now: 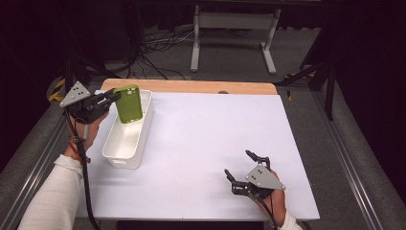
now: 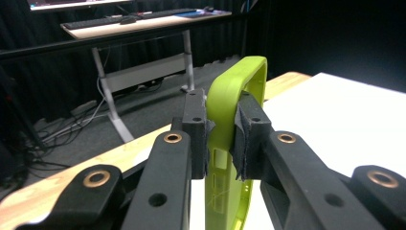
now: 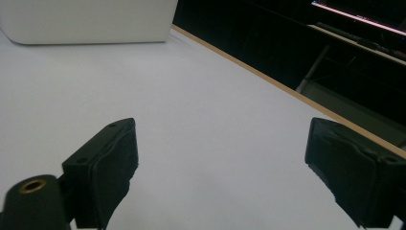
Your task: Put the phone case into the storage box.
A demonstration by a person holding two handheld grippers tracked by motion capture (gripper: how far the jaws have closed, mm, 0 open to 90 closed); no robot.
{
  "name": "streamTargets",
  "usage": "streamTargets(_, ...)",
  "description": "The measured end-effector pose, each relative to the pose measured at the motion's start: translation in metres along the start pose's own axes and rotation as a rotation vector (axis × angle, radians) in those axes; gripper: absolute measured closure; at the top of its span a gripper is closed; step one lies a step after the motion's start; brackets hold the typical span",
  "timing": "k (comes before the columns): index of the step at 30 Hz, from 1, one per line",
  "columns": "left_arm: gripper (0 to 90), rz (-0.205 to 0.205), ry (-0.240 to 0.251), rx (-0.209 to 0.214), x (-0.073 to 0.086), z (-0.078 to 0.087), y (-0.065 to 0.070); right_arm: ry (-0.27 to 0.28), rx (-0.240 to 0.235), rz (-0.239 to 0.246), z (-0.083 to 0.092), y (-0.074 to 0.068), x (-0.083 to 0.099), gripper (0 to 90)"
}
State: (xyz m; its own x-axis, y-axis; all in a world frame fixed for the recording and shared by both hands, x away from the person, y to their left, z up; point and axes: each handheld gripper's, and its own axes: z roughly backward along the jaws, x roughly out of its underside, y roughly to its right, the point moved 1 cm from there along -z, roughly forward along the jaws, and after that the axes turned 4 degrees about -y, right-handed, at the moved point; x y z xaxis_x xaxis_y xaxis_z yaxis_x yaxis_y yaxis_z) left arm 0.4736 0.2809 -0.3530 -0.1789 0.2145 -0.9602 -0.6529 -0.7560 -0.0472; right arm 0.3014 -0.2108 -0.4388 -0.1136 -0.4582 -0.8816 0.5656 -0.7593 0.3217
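Observation:
A lime-green phone case (image 1: 128,103) hangs upright over the far end of a white rectangular bin (image 1: 126,143) at the table's left. My left gripper (image 1: 114,97) reaches in from the left and is shut on the case's side. In the left gripper view both pads clamp the green case (image 2: 229,100) at its edge, with the left gripper (image 2: 222,132) pointing level. My right gripper (image 1: 238,165) rests open near the table's front right, nothing between its fingers. In the right gripper view the right gripper (image 3: 220,158) has its jaws wide apart over bare white table.
The white table sheet (image 1: 206,139) has a wooden strip (image 1: 191,86) along its far edge. The bin's wall (image 3: 86,21) lies far ahead in the right gripper view. A white desk frame (image 1: 234,33) and cables stand on the floor beyond the table.

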Motion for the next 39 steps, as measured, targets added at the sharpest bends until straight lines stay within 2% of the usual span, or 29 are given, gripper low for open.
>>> streamTargets(6,77.8,-0.022,-0.016,-0.011,-0.005,-0.01,-0.006,-0.001,-0.001,0.0,-0.001,0.0,0.0,11.7)
streamTargets(13,77.8,-0.018,-0.038,-0.017,-0.004,-0.022,-0.017,-0.011,-0.001,-0.006,-0.005,0.003,0.002,11.7)
streamTargets(18,77.8,-0.018,-0.042,-0.019,-0.002,-0.031,-0.02,-0.018,-0.007,0.001,-0.007,0.003,0.002,11.8)
streamTargets(23,77.8,-0.012,-0.047,-0.004,0.002,-0.043,-0.023,-0.028,-0.005,-0.005,-0.009,0.003,0.003,11.8)
streamTargets(30,77.8,-0.032,-0.069,0.0,0.007,-0.056,-0.025,-0.038,-0.003,-0.006,-0.01,0.003,0.004,11.8)
streamTargets(33,77.8,-0.048,-0.081,0.025,0.01,-0.061,-0.025,-0.042,0.0,-0.008,-0.009,0.003,0.005,11.8)
streamTargets(39,77.8,-0.046,-0.097,0.02,0.016,-0.071,-0.028,-0.048,0.006,-0.018,-0.006,0.004,0.008,12.4)
